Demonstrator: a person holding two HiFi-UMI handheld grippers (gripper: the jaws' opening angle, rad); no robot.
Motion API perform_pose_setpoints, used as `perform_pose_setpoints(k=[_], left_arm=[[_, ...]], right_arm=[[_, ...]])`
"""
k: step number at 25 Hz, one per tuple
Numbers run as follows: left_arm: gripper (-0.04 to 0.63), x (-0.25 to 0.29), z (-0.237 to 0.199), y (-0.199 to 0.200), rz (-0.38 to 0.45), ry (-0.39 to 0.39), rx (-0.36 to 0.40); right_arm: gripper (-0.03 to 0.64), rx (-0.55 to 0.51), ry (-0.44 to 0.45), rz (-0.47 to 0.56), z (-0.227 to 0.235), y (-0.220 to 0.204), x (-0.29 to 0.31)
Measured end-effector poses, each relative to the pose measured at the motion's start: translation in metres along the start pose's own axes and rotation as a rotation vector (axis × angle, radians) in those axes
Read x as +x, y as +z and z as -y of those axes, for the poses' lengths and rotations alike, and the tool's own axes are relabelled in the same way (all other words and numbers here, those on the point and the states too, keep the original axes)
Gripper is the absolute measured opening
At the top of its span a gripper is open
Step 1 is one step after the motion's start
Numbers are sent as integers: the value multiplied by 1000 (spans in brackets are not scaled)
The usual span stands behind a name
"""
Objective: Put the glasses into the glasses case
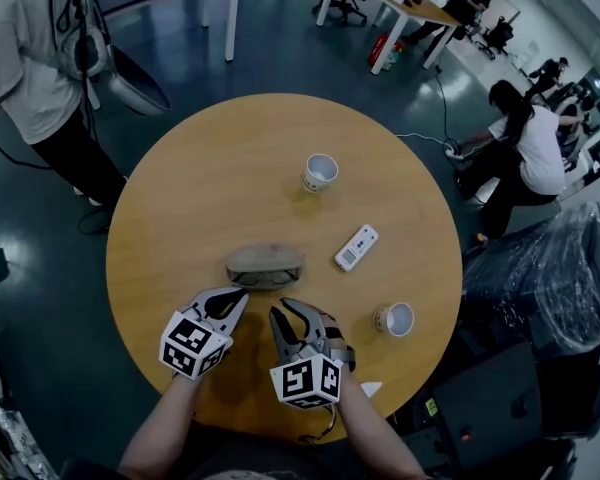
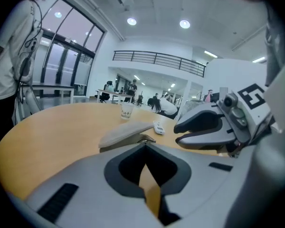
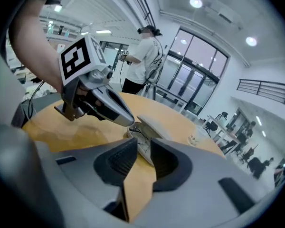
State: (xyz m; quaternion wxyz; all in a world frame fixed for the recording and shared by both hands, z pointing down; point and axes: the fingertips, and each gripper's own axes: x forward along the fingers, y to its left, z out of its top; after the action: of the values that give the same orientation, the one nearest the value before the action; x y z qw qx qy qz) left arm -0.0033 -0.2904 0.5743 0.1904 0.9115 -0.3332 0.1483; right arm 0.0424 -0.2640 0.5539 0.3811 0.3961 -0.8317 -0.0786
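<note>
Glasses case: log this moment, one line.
glasses case: ajar on table, glasses inside | left gripper: shut, at its rim | right gripper: open, empty

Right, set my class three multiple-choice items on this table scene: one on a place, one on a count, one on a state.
1. Where does the remote lie?
A) on a chair
B) on the table, between the two cups
C) on the floor

2. How many paper cups stand on the table?
A) one
B) two
C) four

3. How is the glasses case?
A) on the table, lid part raised
B) lifted into the air
C) in two separate pieces

Answers:
1 B: it lies flat on the wood, on the line between them.
2 B: one far, one near.
3 A: the right gripper view shows the glasses under the raised lid.
</note>
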Motion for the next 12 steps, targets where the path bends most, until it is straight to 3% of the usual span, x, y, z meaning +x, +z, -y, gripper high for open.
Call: perform_pose_setpoints(k=[5, 12], left_arm=[[6, -47, 17, 16, 118, 20, -72], [6, -124, 53, 18, 234, 107, -94]], right_arm=[[9, 147, -74, 116, 10, 16, -43], [-11, 200, -60, 272, -11, 36, -103]])
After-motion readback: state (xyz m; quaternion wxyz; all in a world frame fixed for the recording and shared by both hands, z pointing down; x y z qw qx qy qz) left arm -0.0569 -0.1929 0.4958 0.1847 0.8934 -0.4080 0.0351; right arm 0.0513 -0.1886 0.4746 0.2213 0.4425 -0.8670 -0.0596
